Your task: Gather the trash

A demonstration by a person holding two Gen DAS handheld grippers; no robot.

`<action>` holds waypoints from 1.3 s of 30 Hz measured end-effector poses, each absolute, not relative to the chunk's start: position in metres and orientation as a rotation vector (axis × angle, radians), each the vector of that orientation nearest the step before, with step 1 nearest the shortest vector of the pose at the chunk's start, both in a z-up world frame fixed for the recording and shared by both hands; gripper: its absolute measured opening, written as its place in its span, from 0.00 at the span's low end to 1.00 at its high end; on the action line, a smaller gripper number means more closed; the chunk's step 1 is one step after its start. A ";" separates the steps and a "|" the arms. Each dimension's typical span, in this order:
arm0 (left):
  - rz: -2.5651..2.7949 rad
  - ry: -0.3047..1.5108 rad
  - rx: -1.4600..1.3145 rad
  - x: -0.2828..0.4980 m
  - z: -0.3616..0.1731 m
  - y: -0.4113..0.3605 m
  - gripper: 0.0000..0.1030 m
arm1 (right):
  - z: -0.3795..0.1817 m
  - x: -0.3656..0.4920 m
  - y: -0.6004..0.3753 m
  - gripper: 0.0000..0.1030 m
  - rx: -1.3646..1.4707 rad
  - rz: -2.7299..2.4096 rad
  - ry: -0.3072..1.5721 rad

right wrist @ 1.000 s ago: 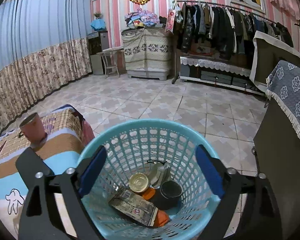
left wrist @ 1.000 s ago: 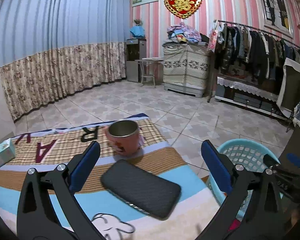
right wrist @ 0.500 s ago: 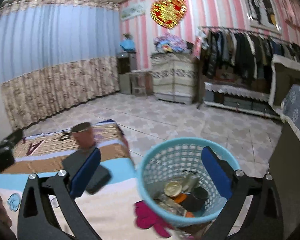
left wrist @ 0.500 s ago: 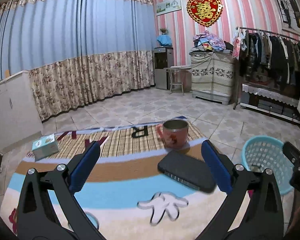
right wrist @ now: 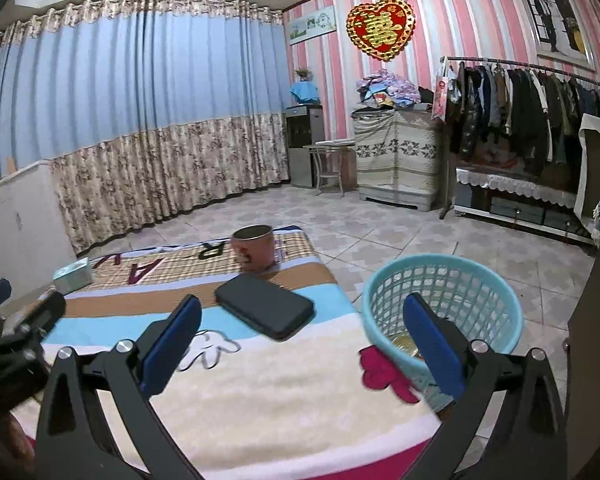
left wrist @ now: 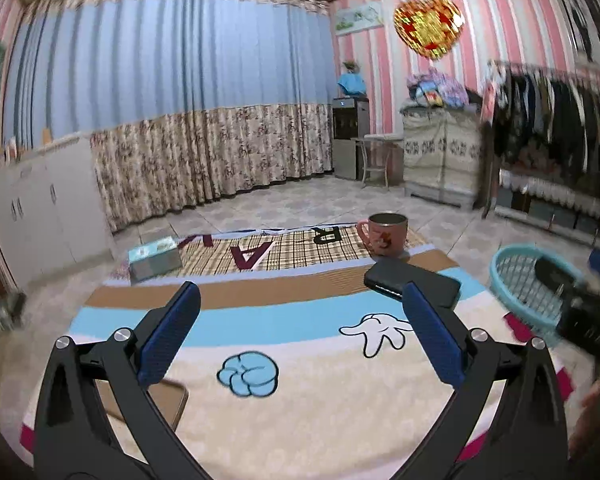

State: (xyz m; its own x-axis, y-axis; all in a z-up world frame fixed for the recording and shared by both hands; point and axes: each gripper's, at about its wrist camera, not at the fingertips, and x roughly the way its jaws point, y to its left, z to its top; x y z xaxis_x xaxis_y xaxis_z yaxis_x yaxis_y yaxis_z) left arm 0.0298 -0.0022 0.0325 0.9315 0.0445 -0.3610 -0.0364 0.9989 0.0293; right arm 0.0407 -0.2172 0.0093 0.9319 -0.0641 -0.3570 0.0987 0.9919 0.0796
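Note:
A light blue plastic trash basket (right wrist: 444, 300) stands on the floor at the right edge of a cartoon-print blanket (right wrist: 260, 380); some trash shows at its bottom. It also shows in the left wrist view (left wrist: 524, 284). My left gripper (left wrist: 300, 332) is open and empty above the blanket (left wrist: 300, 400). My right gripper (right wrist: 300, 344) is open and empty, between the blanket and the basket. A brown flat item (left wrist: 168, 400) lies under my left gripper's left finger.
On the blanket lie a black case (right wrist: 264, 310), a pink mug (right wrist: 254, 248) and a teal tissue box (right wrist: 73, 277). They also show in the left wrist view: case (left wrist: 412, 282), mug (left wrist: 386, 234), box (left wrist: 154, 258). A clothes rack (right wrist: 532, 120) and cabinet (right wrist: 396, 160) stand behind.
Both grippers have pulled back and up, away from the basket. The right gripper has swung left from above the basket toward the blanket. Both stayed open.

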 end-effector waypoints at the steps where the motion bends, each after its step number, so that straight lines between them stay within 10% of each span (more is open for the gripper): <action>1: 0.038 0.376 -0.013 0.025 0.033 0.007 0.95 | 0.008 0.037 -0.212 0.96 0.082 -0.088 0.366; 39: 0.041 0.420 0.034 0.002 0.018 0.000 0.95 | 0.001 0.005 -0.201 0.96 0.051 -0.096 0.415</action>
